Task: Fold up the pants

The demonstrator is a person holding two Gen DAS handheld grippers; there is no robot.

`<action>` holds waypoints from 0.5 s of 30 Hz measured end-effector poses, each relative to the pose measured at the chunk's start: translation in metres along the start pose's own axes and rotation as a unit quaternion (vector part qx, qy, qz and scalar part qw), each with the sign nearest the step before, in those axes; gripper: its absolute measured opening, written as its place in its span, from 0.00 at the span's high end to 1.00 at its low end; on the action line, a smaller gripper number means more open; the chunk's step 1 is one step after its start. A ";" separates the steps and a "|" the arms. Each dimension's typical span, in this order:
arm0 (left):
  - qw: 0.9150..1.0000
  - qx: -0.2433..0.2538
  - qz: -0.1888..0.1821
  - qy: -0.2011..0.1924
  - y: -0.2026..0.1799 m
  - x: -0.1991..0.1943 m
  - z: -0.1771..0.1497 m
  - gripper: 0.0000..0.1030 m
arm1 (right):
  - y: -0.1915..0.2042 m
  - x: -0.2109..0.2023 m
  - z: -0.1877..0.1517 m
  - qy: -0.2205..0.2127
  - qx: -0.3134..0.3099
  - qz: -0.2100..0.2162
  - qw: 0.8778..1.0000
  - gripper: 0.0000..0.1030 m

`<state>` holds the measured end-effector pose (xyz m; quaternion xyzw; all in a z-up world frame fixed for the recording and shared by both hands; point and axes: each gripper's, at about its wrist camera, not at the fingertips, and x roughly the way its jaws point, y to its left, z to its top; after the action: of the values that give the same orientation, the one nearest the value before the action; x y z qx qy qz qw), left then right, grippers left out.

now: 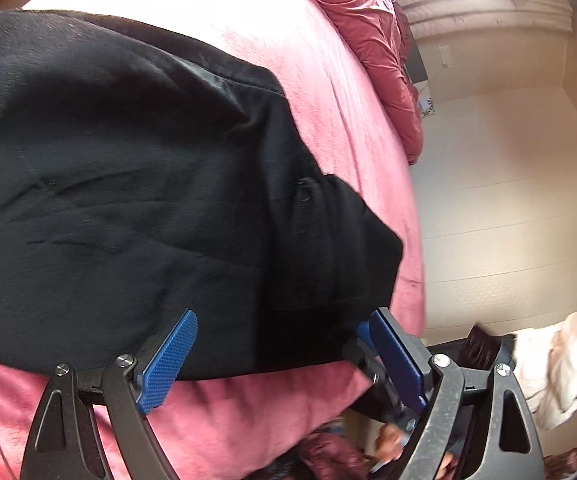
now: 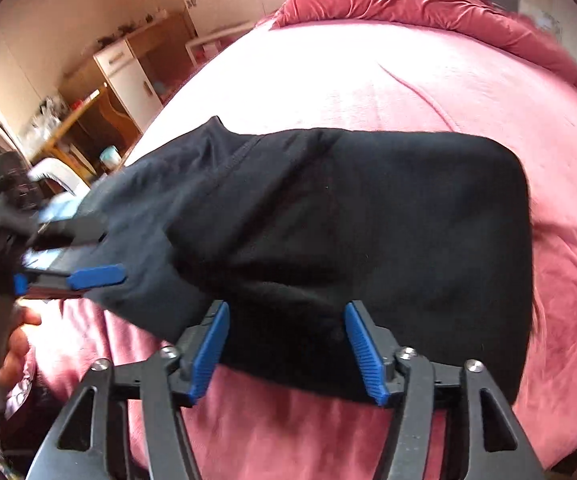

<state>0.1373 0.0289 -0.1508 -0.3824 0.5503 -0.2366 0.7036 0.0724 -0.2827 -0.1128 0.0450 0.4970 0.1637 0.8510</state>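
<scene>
A: Where are the pants [image 2: 328, 216], and in what form?

B: The pants lie on the bed [image 2: 388, 92], near its front edge. They form a compact black block, with one square corner at the far right of the right wrist view. That shape suggests at least one fold is already made.

A: Is the fold complete?

B: Judged from these views, not quite. The left end of the block is uneven. A flap rises there and a loose point of cloth sticks up past the far edge. The right end looks flat and even.

A: State of the right gripper [image 2: 286, 344]?

B: Its jaws stand wide apart and hold nothing. It hovers at the near edge of the pants, with cloth visible between the blue pads [image 2: 362, 356]. Contact cannot be confirmed.

A: State of the left gripper [image 1: 284, 356]?

B: In its own view the jaws are also wide, over the near edge of the pants. In the right wrist view the left gripper [image 2: 96, 274] sits at the raised left end, blurred. Whether any cloth is pinched there cannot be told.

A: What remains?

B: Probably flattening or tucking the left end, and possibly one more fold. A quilt [image 2: 428, 4] is bunched at the far end of the bed, well apart from the pants.
</scene>
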 end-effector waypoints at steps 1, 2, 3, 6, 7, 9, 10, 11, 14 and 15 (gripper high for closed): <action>1.000 -0.007 -0.010 0.006 -0.001 0.003 0.002 0.14 | -0.006 -0.005 -0.008 0.000 0.011 0.008 1.000 0.33; 1.000 -0.011 -0.018 0.012 -0.002 0.007 0.005 0.14 | 0.002 -0.006 -0.020 0.001 0.018 0.014 1.000 0.30; 1.000 -0.014 -0.023 0.017 -0.003 0.012 0.008 0.14 | 0.000 -0.006 -0.026 0.004 0.025 0.014 1.000 0.29; 0.999 -0.016 -0.014 0.026 -0.006 0.027 0.018 0.14 | -0.008 -0.008 -0.046 0.015 0.050 0.001 0.999 0.28; 0.999 -0.017 -0.012 0.029 -0.008 0.033 0.021 0.14 | -0.012 -0.005 -0.051 0.020 0.063 -0.002 0.998 0.28; 0.999 -0.010 -0.001 0.040 -0.013 0.047 0.025 0.14 | -0.020 -0.001 -0.057 0.034 0.088 -0.015 0.995 0.28; 0.999 -0.006 0.006 0.047 -0.016 0.054 0.027 0.14 | -0.024 0.002 -0.058 0.040 0.102 -0.016 0.994 0.28; 0.999 -0.002 0.012 0.053 -0.017 0.059 0.028 0.15 | -0.026 0.005 -0.060 0.049 0.110 -0.018 0.993 0.28; 0.997 0.017 0.030 0.063 -0.025 0.074 0.030 0.25 | -0.031 0.009 -0.065 0.062 0.125 -0.029 0.990 0.28; 0.997 0.019 0.035 0.065 -0.028 0.078 0.031 0.30 | -0.034 0.011 -0.068 0.067 0.133 -0.029 0.988 0.26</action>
<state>0.1914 -0.0381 -0.1722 -0.3334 0.6034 -0.2461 0.6814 0.0266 -0.3166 -0.1641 0.1325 0.5711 0.0737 0.8068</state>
